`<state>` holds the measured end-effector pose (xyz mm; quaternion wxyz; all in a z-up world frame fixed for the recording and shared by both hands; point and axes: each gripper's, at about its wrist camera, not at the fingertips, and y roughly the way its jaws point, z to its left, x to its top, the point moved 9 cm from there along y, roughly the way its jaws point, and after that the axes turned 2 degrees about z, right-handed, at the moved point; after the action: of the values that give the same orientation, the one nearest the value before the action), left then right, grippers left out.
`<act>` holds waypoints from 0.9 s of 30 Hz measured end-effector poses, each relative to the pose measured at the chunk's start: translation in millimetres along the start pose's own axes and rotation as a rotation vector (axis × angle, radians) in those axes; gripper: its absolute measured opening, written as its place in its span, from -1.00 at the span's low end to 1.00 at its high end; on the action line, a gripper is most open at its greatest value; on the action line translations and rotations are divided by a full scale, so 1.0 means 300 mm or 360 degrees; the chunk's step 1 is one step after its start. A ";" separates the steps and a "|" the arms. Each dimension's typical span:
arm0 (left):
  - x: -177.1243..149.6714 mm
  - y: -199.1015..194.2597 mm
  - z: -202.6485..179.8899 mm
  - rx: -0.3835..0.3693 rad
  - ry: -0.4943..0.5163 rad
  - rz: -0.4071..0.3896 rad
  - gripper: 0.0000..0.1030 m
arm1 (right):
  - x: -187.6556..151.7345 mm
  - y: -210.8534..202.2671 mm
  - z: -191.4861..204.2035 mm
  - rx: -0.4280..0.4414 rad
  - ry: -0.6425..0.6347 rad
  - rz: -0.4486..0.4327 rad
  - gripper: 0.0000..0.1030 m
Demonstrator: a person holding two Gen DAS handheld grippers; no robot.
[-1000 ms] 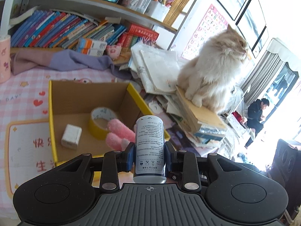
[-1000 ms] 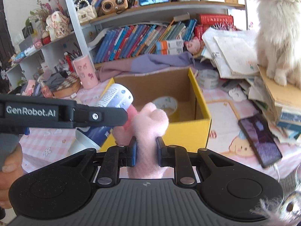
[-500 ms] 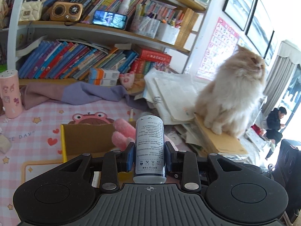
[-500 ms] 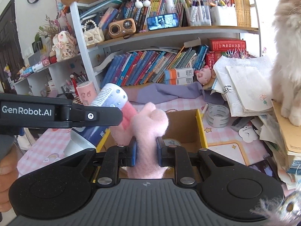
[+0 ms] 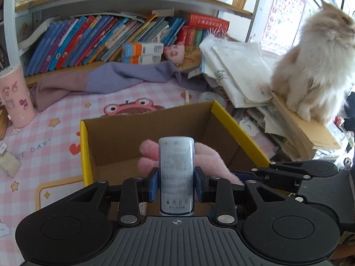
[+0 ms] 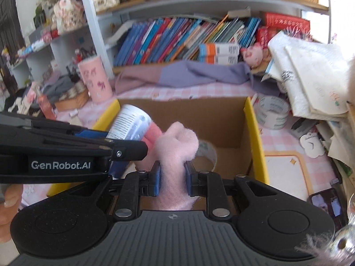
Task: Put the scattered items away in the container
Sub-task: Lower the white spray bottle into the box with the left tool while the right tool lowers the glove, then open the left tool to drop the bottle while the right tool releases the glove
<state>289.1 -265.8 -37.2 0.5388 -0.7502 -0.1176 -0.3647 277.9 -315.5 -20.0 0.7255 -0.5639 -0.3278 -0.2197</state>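
My left gripper (image 5: 176, 182) is shut on a white spray can (image 5: 176, 175) with printed text, held upright over the near edge of the open cardboard box (image 5: 233, 124) with yellow rims. My right gripper (image 6: 170, 177) is shut on a pink fuzzy plush toy (image 6: 176, 146), held over the same box (image 6: 251, 119). The can (image 6: 131, 125) and the left gripper's arm cross the left of the right wrist view. The plush (image 5: 148, 150) shows behind the can in the left wrist view. A roll of tape (image 6: 207, 153) lies inside the box.
A pink patterned tumbler (image 5: 15, 97) stands at the left. A tape roll (image 6: 274, 115) lies right of the box. A fluffy cat (image 5: 315, 66) sits on stacked books and papers at the right. A purple cloth (image 5: 106, 79) and bookshelves lie behind. A phone (image 6: 326, 204) lies near right.
Both grippers have tipped back down toward the box after rising, and its inside is in view again. Each keeps hold of its item.
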 end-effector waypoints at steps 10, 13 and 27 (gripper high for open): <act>-0.071 0.076 0.039 0.0054 -0.0048 0.0112 -0.39 | -0.064 0.086 -0.034 -0.0034 -0.0041 0.0178 -0.57; -0.083 0.085 0.040 0.0060 -0.0045 0.0128 -0.38 | -0.079 0.095 -0.033 -0.0027 -0.0043 0.0198 -0.54; 0.000 -0.065 0.004 0.0077 0.0009 -0.0173 0.30 | -0.030 0.022 -0.022 -0.0012 -0.0034 0.0069 -0.08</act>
<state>278.5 -257.2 -23.2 0.5366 -0.7285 -0.1653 -0.3925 277.8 -320.5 -31.9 0.7243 -0.5759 -0.3225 -0.1993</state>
